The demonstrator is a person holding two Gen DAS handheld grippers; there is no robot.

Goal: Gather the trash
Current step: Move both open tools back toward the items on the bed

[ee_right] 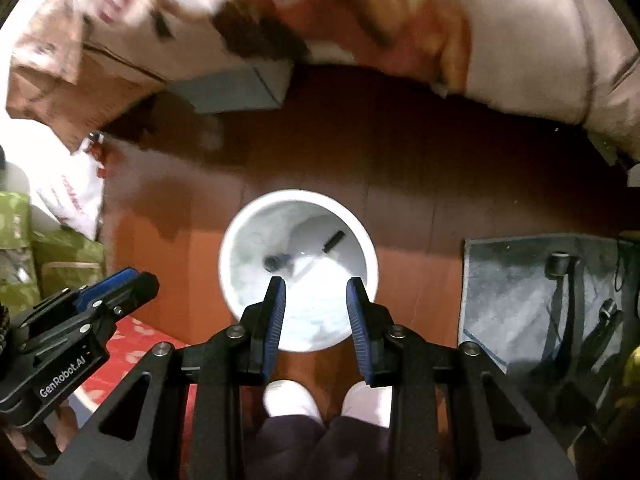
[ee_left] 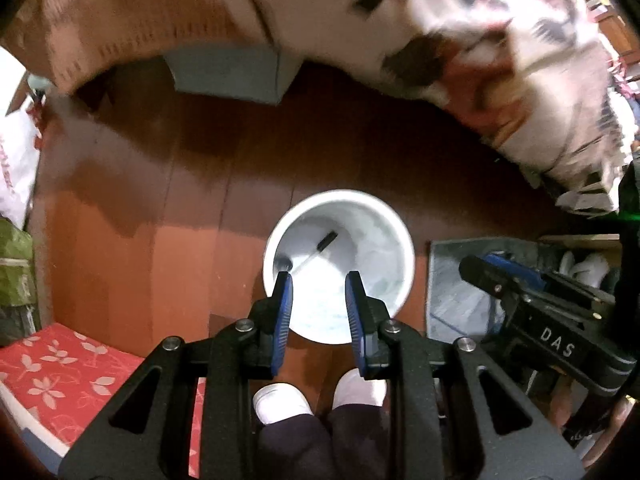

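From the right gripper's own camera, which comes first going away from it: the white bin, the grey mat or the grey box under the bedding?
From the right gripper, both jaws apart with nothing between them:
1. White bin, directly below the fingertips, centre.
2. Grey mat, on the floor to the right.
3. Grey box, far across the wooden floor, upper left under the bedding.

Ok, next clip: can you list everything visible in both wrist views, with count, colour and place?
bin: one, white, on the floor below both grippers
pen-like stick: one, black and clear, inside the bin
dark round item: one, inside the bin, too blurred to name
floor: red-brown wood
mat: one, grey, right of the bin
red cushion: one, white leaf print, lower left
cardboard box: one, brown, far left
blanket: patterned, pale, top right
feet: two, white footwear, under the grippers
left hand-held gripper: black, blue pads, open, empty
right hand-held gripper: same, open, empty
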